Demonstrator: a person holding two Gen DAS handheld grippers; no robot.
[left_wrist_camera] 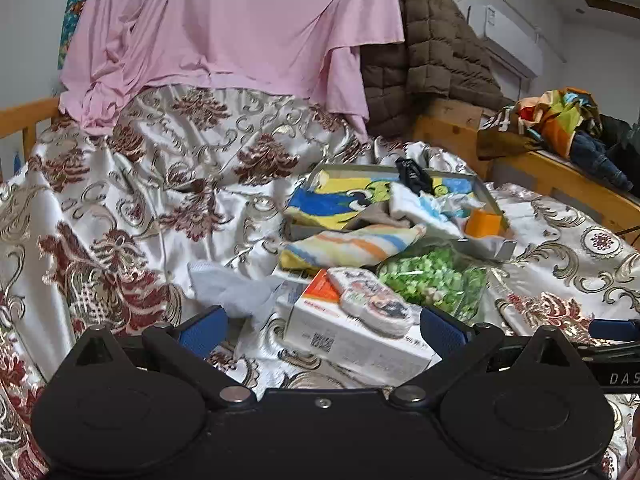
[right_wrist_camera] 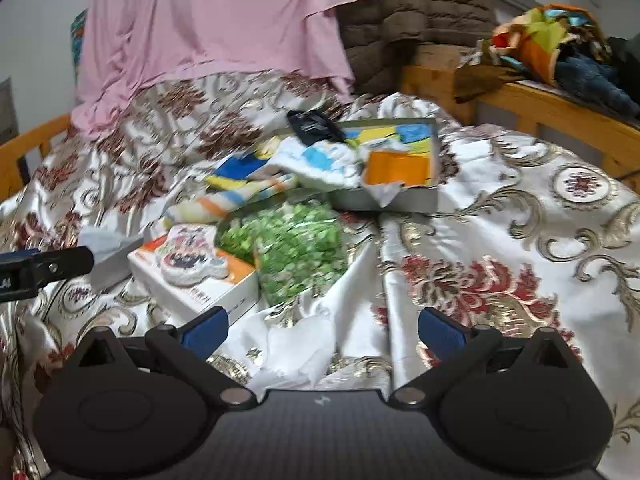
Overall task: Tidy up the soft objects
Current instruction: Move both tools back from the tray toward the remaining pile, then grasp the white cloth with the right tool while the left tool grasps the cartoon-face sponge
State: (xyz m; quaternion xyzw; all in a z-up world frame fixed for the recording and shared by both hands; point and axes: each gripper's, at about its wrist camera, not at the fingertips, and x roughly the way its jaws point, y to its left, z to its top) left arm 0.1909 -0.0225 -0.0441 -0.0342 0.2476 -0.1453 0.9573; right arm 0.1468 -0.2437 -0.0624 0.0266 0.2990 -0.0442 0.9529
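White crumpled cloth [right_wrist_camera: 304, 356] lies between the wide-open, empty right gripper [right_wrist_camera: 323, 330]. The left gripper [left_wrist_camera: 323, 330] is likewise open and empty. Step: approach; next, close on the cloth.

Both views are lit evenly by soft, diffuse daylight; no hard shadows are cast. Sheen is seen on the satin bedspread [left_wrist_camera: 120, 184], strongest left of the left gripper [left_wrist_camera: 320, 330] and ahead of the right gripper [right_wrist_camera: 322, 330]. The left wrist view is fairly sharp, with slight softness on the white box [left_wrist_camera: 352, 336] between the fingers. The right wrist view is smeared by motion blur, most on the green bag [right_wrist_camera: 296, 248] ahead. Straight edges are bowed by fisheye distortion, and the corners are darkened.
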